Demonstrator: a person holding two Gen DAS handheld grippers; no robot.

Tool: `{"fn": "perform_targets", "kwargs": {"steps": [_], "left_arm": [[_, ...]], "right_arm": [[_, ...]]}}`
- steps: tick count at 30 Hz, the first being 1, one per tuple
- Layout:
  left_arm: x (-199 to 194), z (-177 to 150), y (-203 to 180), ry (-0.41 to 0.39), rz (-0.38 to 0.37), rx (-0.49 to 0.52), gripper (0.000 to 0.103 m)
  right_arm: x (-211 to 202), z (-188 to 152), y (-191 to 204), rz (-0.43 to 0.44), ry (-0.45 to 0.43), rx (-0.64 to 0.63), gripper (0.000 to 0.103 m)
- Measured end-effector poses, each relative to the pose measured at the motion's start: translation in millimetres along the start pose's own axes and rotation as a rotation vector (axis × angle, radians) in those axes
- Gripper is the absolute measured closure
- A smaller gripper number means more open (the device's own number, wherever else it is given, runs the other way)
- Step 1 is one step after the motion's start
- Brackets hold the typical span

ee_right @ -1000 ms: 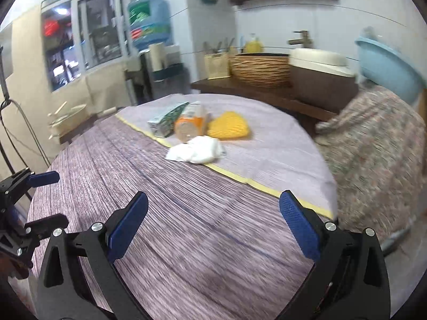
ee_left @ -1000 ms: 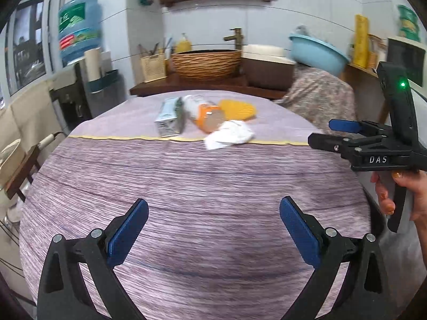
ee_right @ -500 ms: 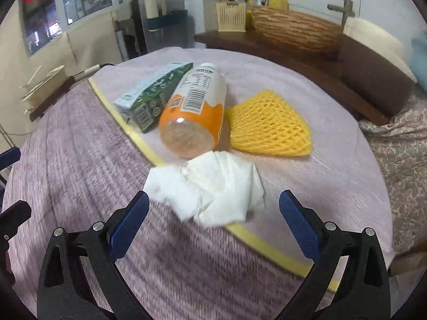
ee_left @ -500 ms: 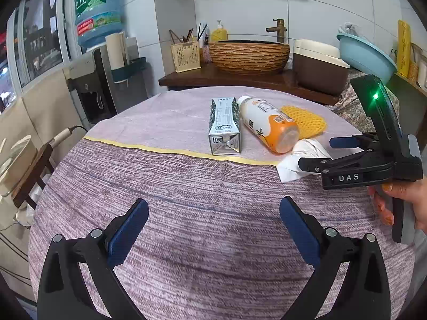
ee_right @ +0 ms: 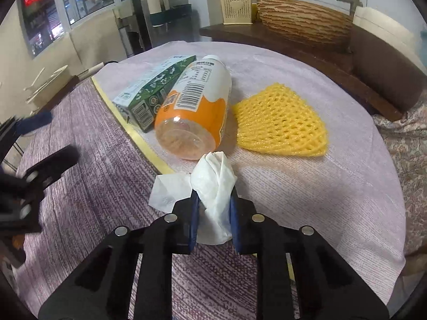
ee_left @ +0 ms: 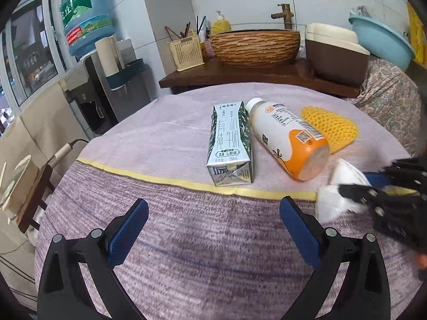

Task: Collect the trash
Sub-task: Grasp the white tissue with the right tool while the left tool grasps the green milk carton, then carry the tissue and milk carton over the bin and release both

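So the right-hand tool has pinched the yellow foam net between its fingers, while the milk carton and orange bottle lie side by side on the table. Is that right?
Not quite. The right gripper is pinching the crumpled white tissue, not the yellow foam net, which lies untouched on the cloth. The right wrist view shows this. The milk carton and orange bottle do lie side by side.
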State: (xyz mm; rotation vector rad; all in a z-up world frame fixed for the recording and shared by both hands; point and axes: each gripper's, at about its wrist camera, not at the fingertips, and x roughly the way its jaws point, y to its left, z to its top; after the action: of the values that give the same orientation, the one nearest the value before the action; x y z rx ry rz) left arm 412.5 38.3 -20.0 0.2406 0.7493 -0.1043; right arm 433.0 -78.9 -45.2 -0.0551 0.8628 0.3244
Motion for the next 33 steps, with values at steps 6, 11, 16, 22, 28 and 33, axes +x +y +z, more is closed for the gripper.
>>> {"fn": "perform_targets", "kwargs": {"steps": [6,11,16,22,28,33], "left_arm": [[30.1,13.5,-10.0,0.021,0.014,0.002,0.008],[48.0,24.5,-16.0,0.041,-0.008,0.007,0.022],[63.1,32.4,-18.0,0.082,-0.016,0.001,0.030],[70.9,36.3,-21.5,0.097,-0.026,0.014,0.041],[72.0,34.7,-21.3,0.097,-0.029,0.007,0.051],[60.7,24.4,-13.1,0.078,-0.025,-0.020,0.052]], "right_arm": [[-28.4,-15.6,-2.1,0.008,-0.041,-0.010,0.083],[-48.9,-28.8,-7.7,0.028,-0.064,0.000,0.083],[-62.8,-40.2,-12.8,0.015,-0.083,-0.006,0.083],[-68.7,-51.3,-18.1,0.035,-0.086,0.012,0.083],[-77.3,-58.7,-12.6,0.036,-0.102,0.003,0.083],[-90.0,-68.1,-1.6,0.030,-0.129,-0.037,0.083]]}}
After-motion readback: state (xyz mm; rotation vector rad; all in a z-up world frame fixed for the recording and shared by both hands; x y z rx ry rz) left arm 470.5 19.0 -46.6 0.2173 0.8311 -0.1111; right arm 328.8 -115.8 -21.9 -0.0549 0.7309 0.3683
